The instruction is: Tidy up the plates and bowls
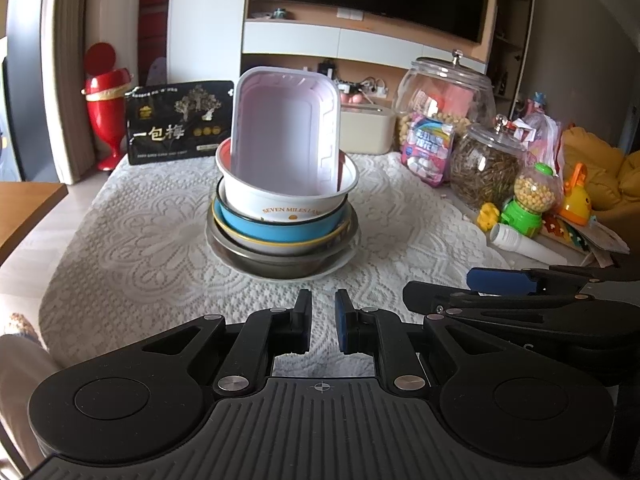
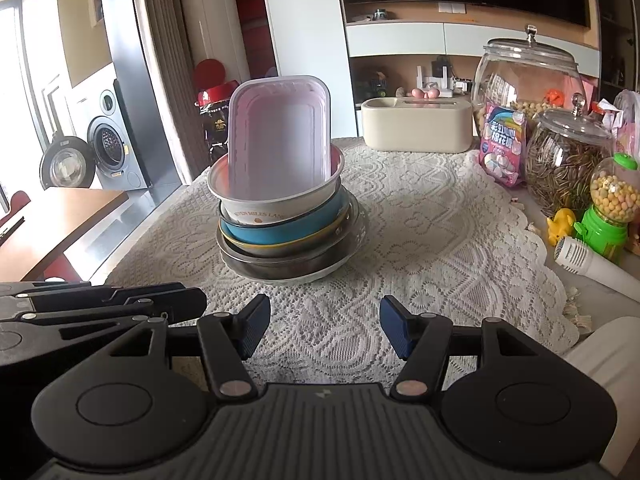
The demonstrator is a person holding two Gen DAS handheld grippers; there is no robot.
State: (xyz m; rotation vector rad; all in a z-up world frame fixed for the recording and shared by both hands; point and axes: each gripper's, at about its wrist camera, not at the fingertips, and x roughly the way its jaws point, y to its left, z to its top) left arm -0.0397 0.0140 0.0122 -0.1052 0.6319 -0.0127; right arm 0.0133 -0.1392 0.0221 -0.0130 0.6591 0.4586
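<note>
A stack of dishes stands mid-table on the lace cloth [image 1: 140, 240]. A white rectangular tray [image 1: 286, 128] leans upright in a white bowl [image 1: 280, 200]. Below come a blue bowl [image 1: 280, 234], a steel bowl [image 1: 276, 266] and a white plate [image 1: 346, 262] at the bottom. My left gripper [image 1: 322, 312] hovers in front of the stack, shut with nothing between its pads. My right gripper [image 2: 324, 312] is open and empty, short of the same stack [image 2: 280, 232]. Each gripper shows at the edge of the other's view, side by side.
Along the right edge are glass jars [image 1: 444, 92], a pink candy bag [image 1: 430, 148], toys and a white microphone [image 2: 592, 264]. A beige box [image 2: 416, 124] and a black snack bag [image 1: 178, 124] stand behind the stack. A wooden table [image 2: 52, 220] lies to the left.
</note>
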